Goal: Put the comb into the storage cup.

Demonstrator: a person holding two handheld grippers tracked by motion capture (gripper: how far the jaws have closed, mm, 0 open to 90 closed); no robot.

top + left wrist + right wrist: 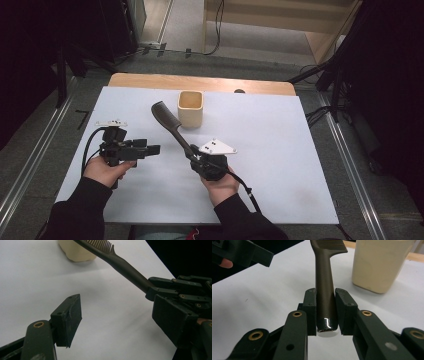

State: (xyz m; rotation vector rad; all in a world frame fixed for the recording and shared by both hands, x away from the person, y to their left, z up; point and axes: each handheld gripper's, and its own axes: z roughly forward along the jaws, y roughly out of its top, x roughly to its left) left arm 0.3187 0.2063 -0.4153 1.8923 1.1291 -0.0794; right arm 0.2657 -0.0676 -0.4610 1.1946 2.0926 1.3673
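We find no brand, label or readable writing on anything here.

In the right gripper view, our right gripper (pixel 325 315) has its two pads pressed on either side of the handle end of a dark comb (pixel 325 285), so the jaws stand narrow and clamped on it. From the high view the comb (pixel 167 122) slants up off the white worktop (pixel 280 150), its toothed head near the cream cup (pixel 190 107) that stands toward the worktop's far edge, about midway along it.

Our left gripper (pixel 150 149) sits nearer the left edge, pointing toward the comb. In the left gripper view its jaws stand wide apart, with nothing between them but bare worktop.

That view also shows the comb's teeth (pixel 101 243) from the side, which the high view cannot resolve; the right gripper view shows the glossy butt of the handle.
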